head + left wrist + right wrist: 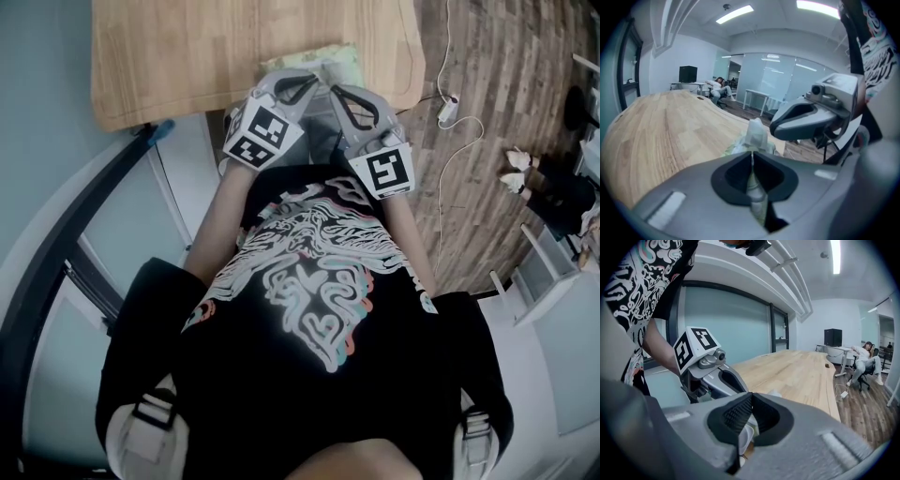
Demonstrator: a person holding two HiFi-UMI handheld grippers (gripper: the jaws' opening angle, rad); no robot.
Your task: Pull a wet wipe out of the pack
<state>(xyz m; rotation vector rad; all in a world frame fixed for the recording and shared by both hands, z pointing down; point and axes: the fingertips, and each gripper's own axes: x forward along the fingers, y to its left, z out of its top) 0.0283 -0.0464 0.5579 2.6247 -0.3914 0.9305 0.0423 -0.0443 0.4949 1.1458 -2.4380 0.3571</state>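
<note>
Pack [323,58] largely hidden behind left tongs [302,82] and right tongs [345,94]; wipe [757,133], lower part masked by the left tongs; desk [187,56] cut off at top edge.

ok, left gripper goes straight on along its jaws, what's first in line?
The wet wipe: the left gripper looks shut on it already. Right behind comes the pack on the wooden table, though depth is unclear.

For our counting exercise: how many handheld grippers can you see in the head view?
2. The left gripper and the right gripper sit side by side, both at the wet wipe pack near the table edge. None seems hidden.
</note>
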